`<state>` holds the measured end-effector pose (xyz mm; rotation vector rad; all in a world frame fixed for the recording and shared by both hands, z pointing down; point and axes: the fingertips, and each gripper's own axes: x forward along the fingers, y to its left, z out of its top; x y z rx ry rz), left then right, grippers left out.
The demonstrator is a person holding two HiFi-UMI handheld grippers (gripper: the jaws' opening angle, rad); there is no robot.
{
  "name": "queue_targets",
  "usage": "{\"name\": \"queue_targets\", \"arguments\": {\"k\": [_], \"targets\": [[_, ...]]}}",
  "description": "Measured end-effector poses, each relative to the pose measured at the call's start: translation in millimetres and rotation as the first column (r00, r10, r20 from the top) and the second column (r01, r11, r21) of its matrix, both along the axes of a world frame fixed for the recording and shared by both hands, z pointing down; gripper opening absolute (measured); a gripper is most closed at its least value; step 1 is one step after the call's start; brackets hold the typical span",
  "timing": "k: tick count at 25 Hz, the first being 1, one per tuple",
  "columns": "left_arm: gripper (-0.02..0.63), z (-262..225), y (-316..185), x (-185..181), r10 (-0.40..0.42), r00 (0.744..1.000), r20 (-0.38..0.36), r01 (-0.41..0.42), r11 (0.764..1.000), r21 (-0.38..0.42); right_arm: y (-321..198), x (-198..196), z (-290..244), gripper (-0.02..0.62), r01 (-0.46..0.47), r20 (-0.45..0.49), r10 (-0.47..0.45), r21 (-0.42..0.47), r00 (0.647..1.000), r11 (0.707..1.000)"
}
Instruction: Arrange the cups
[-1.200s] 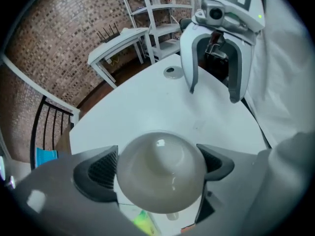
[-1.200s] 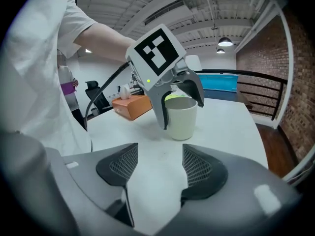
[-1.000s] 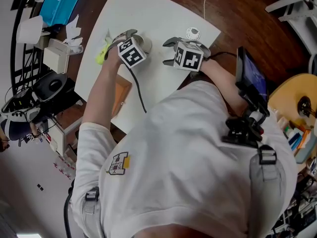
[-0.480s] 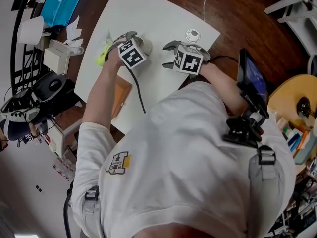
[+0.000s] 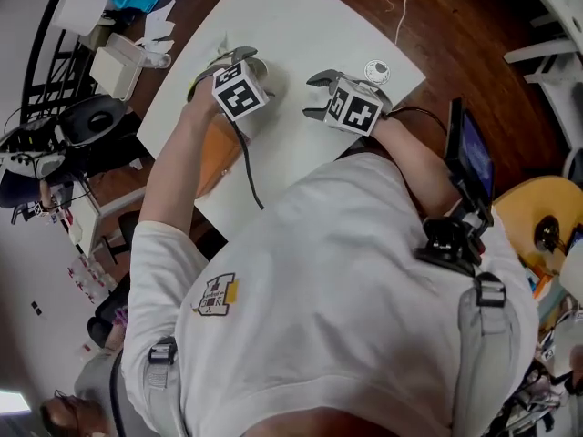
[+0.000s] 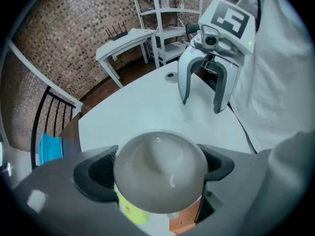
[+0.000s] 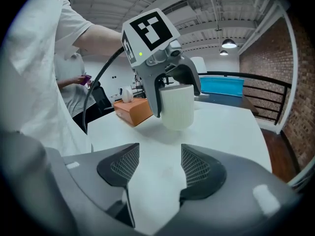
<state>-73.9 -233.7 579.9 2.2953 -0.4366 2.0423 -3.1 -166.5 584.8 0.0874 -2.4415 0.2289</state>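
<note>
My left gripper [image 5: 244, 64] is shut on a white cup [image 6: 158, 173] and holds it a little above the white table [image 5: 301, 25]. The right gripper view shows that cup [image 7: 176, 104] hanging clear of the tabletop between the left jaws. A yellow-green cup [image 6: 129, 213] shows just under it, partly hidden. My right gripper [image 7: 157, 166] rests low over bare table to the right of the cup. It is open, its jaws have just been closing a little, and nothing is between them.
An orange tissue box [image 7: 134, 110] lies near the table's left front edge, close below the left gripper. A small round white object [image 5: 377, 71] sits by the far right corner. Shelves and clutter [image 5: 100, 126] stand off the table's left side, and a person [image 7: 74, 77] is behind.
The left gripper has risen with the white cup, which now hangs off the table. The head view has shifted. The right gripper has stayed about where it was.
</note>
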Motion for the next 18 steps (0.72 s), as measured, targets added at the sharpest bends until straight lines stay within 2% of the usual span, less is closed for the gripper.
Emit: {"name": "queue_targets", "arguments": {"k": [4, 10, 15, 18], "targets": [[0.499, -30, 7, -22, -0.046, 0.999, 0.019, 0.046, 0.999, 0.030, 1, -10, -12, 0.253, 0.056, 0.020, -0.057, 0.031, 0.998, 0.998], [0.499, -59, 36, -81, -0.156, 0.986, 0.056, 0.154, 0.987, 0.039, 21, -34, -21, 0.253, 0.125, 0.030, -0.127, 0.037, 0.992, 0.991], [0.499, -58, 65, -116, -0.243, 0.966, 0.084, 0.242, 0.970, 0.027, 39, -42, -18, 0.253, 0.179, 0.039, -0.180, 0.032, 0.983, 0.983], [0.499, -48, 82, -138, -0.255, 0.962, 0.100, 0.256, 0.967, 0.006, 48, -50, -16, 0.253, 0.205, 0.037, -0.206, 0.037, 0.978, 0.978]]}}
